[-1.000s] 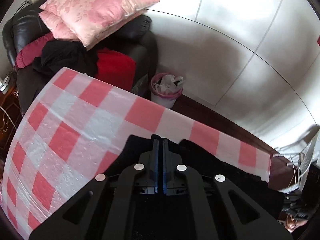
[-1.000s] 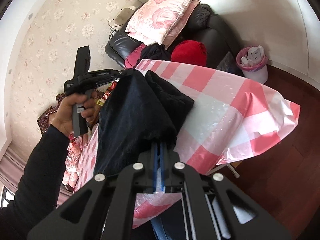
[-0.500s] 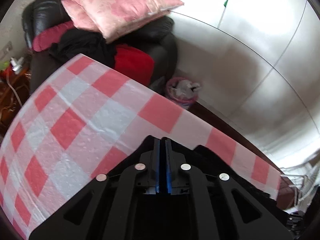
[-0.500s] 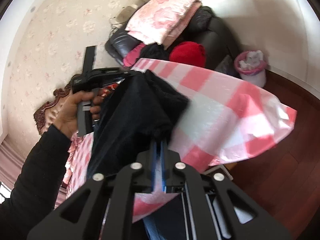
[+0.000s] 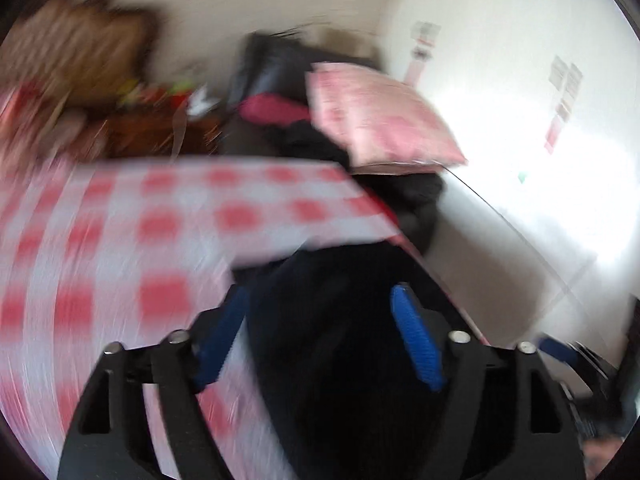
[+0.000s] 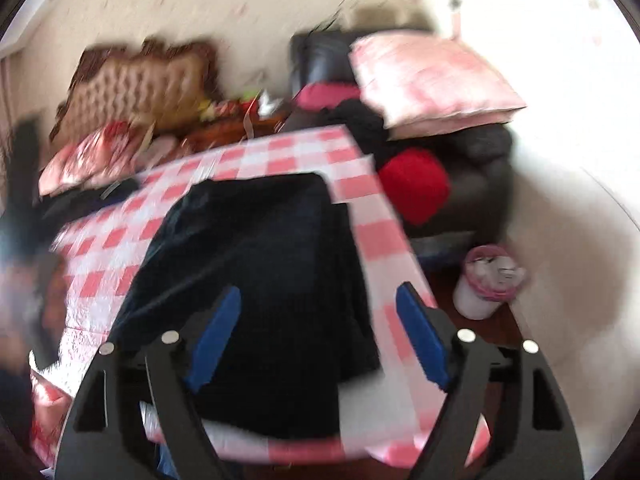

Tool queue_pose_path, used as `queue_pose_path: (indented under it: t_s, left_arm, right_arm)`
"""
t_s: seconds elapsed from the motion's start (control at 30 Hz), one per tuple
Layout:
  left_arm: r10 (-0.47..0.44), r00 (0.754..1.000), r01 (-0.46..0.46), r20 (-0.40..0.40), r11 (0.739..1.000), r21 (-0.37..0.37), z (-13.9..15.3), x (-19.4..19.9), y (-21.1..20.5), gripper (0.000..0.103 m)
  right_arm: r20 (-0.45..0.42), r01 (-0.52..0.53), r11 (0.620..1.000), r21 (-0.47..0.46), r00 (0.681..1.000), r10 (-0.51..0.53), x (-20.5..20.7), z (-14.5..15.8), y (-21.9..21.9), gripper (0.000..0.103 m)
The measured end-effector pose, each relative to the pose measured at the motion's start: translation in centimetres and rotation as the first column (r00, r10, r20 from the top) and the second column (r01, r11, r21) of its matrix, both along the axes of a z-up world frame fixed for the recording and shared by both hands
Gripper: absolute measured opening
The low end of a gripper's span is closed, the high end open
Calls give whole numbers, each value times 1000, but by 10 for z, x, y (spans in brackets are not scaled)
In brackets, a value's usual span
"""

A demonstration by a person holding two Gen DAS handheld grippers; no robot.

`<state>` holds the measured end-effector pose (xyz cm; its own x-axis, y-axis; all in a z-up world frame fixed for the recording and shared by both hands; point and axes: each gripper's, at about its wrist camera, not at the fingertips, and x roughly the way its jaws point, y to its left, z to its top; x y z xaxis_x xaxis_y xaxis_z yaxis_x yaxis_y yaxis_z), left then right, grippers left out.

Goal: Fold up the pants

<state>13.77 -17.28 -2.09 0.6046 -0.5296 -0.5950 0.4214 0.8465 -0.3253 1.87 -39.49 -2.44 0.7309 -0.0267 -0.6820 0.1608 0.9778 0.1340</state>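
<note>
The dark pants (image 6: 260,280) lie folded on the red-and-white checked tablecloth (image 6: 280,156), reaching to the table's right edge. My right gripper (image 6: 318,332) is open and empty, above the near part of the pants. In the blurred left wrist view the pants (image 5: 340,320) lie between the fingers of my left gripper (image 5: 320,336), which is open and grips nothing.
A black armchair (image 6: 476,184) with pink pillows (image 6: 432,80) and a red cushion (image 6: 416,184) stands behind the table. A pink-lined waste bin (image 6: 488,284) sits on the wooden floor at the right. A tufted headboard (image 6: 136,92) is at the back left.
Both grippers have opened and let go of the pants, which now lie flat on the table. Both cameras have swung sharply, and the views are blurred.
</note>
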Motion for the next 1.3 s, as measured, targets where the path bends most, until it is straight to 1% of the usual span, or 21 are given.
queue_pose_path:
  t_s: [0.07,0.13,0.17,0.27,0.3,0.33,0.37,0.43,0.47,0.6,0.67,0.77,0.83,0.87,0.93,1.03,1.1,1.13,1.17,1.23,1.3]
  left_arm:
    - [19,990,-34,-136,994,-104,-29,-9,32,72]
    - [-49,963,-7,-265,978,-209,-54,-15,48,72]
    - [-81,951,8,-297,971,-239,-62,-20,52,72]
    - [-133,935,42,-328,962,-269,-72,-22,46,70]
    - [-135,930,41,-343,963,-268,-76,-19,43,65]
    - [-154,926,60,-344,961,-269,-80,-14,37,55]
    - [-177,924,83,-340,959,-273,-82,-8,32,40]
    - [-177,921,87,-347,962,-260,-87,2,28,23]
    - [-177,923,88,-341,961,-262,-88,10,26,21]
    - [-158,933,81,-323,968,-239,-86,36,28,22]
    - [-151,929,79,-338,973,-217,-84,41,32,32]
    - [-129,969,89,-212,978,-189,-54,45,45,32]
    - [-108,982,86,-154,985,-147,-39,59,46,31]
    - [-106,986,91,-126,989,-117,-33,72,39,23]
    - [-171,984,165,-58,982,-96,-24,87,19,16]
    - [-335,942,335,-3,941,53,-27,104,-38,15]
    - [-243,970,243,-28,946,216,-45,137,-49,14]
    - [-164,986,167,-31,957,239,-49,152,-37,12]
    - [-9,1000,6,8,962,275,-47,166,-11,4]
    - [4,999,-10,34,983,183,-35,164,10,4]
    - [-148,985,139,86,985,104,-18,138,1,4]
  right_arm:
    - [-87,-31,998,49,996,35,29,-10,-14,80]
    - [-147,-112,981,158,980,136,54,-24,-26,80]
    - [-164,-108,983,149,977,133,61,-29,-28,80]
    - [-220,-148,979,141,959,177,81,-47,-30,80]
    - [-228,-145,977,155,957,179,84,-50,-31,71]
    - [-224,-174,964,199,950,218,87,-55,-29,58]
    - [-222,-172,971,169,953,207,88,-56,-25,58]
    - [-216,-178,977,117,956,200,87,-54,-15,53]
    - [-206,-175,978,114,959,195,90,-53,-14,51]
    - [-170,-172,977,123,967,192,109,-52,-9,45]
    - [-173,-184,980,80,965,195,120,-52,-3,46]
    - [-199,-160,987,-23,968,153,115,-37,1,46]
    - [-160,-129,987,-92,981,113,112,-14,2,48]
    - [-129,-141,987,-74,983,131,111,-1,3,48]
    - [-117,-179,983,-37,978,174,125,11,10,50]
    - [-160,-247,967,-56,959,235,166,4,31,49]
    - [-273,-223,970,-98,943,189,197,-22,26,41]
    - [-280,-212,974,-84,943,181,202,-29,19,34]
    - [-267,-203,977,-57,946,181,202,-29,13,34]
    - [-260,-200,977,-75,950,175,197,-19,12,34]
    - [-202,-196,975,-105,964,172,195,-2,18,43]
